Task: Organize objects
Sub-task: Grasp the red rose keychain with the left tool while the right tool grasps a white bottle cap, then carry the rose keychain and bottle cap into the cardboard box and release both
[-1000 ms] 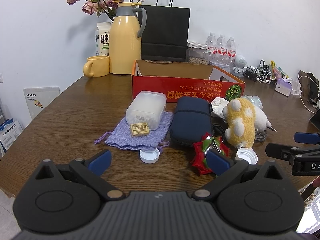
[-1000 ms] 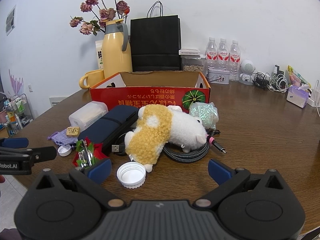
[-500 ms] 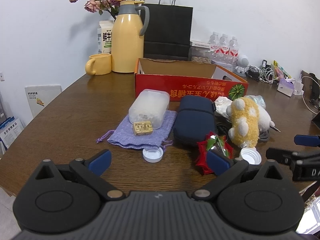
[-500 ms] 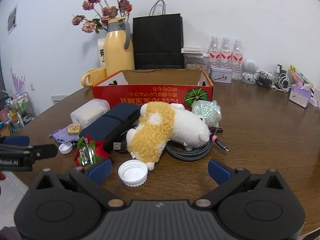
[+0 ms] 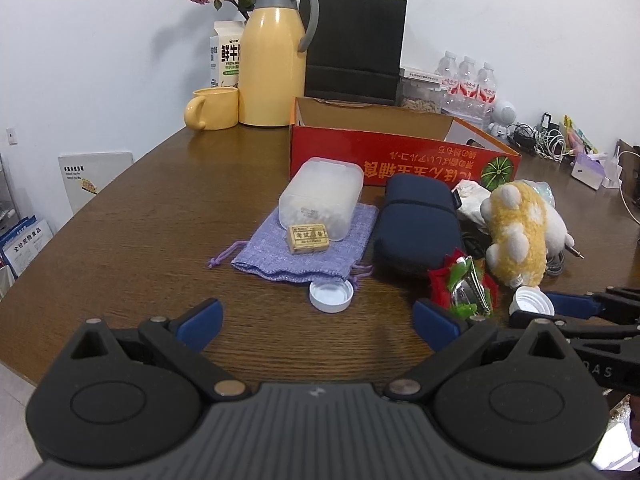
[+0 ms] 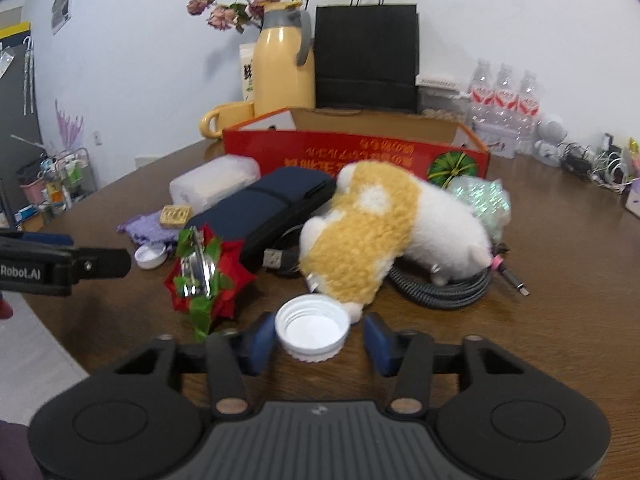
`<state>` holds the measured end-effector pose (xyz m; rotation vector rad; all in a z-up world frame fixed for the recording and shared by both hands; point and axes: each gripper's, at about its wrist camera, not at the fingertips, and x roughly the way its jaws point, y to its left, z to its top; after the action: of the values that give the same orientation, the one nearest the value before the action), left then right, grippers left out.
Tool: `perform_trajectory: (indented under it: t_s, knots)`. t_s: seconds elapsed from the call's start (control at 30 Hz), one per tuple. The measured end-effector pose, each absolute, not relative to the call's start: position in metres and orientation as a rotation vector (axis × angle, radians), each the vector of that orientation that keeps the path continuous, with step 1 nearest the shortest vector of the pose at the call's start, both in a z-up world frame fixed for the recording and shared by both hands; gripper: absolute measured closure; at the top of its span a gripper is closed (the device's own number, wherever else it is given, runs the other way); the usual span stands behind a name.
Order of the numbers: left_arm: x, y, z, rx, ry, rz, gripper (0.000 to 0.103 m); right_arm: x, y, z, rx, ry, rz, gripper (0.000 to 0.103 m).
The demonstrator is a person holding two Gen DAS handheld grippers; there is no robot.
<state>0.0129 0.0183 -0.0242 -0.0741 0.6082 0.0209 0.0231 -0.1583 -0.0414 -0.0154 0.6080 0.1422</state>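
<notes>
Right wrist view alone shows charging cable (image 6: 440,292). Right gripper (image 6: 316,338) closing around white cap (image 6: 312,330); left gripper (image 5: 316,322) wide open, empty.

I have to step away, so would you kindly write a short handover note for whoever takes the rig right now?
Right claw: jaws closing around the large white bottle cap, which sits between them on the table; the pads are not yet clearly pressing on it.
Left claw: open, holding nothing, above the table near the small white cap.
Red cardboard box: nothing visible inside from here.
Left outside the box: plush toy, navy case, plastic container, purple pouch, red flower ornament, cable.
</notes>
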Motion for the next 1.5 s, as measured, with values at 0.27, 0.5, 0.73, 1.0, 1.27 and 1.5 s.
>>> perform_trajectory:
  t_s: [0.27,0.5,0.73,1.0,1.27,1.5]
  knots:
    - [0.019,0.009,-0.023,-0.074,0.611,-0.012,0.0,0.014,-0.163,-0.036,-0.002,0.565,0.152,0.064]
    - [0.027,-0.013,-0.019,-0.066,0.604,-0.068,0.0,0.003,-0.18,-0.024,0.017,0.519,0.119,0.064]
    - [0.043,-0.04,-0.025,-0.056,0.623,-0.09,0.0,0.0,-0.199,-0.021,0.026,0.498,0.076,0.064]
    - [0.049,-0.057,-0.035,-0.042,0.648,-0.074,0.024,0.003,-0.206,-0.025,0.028,0.5,0.081,0.064]
    - [0.037,-0.048,-0.032,-0.051,0.651,-0.116,0.063,0.004,-0.204,-0.024,0.026,0.495,0.089,0.064]
    - [0.028,-0.034,-0.008,-0.044,0.569,-0.117,0.063,0.008,-0.2,-0.014,0.003,0.461,0.1,0.064]
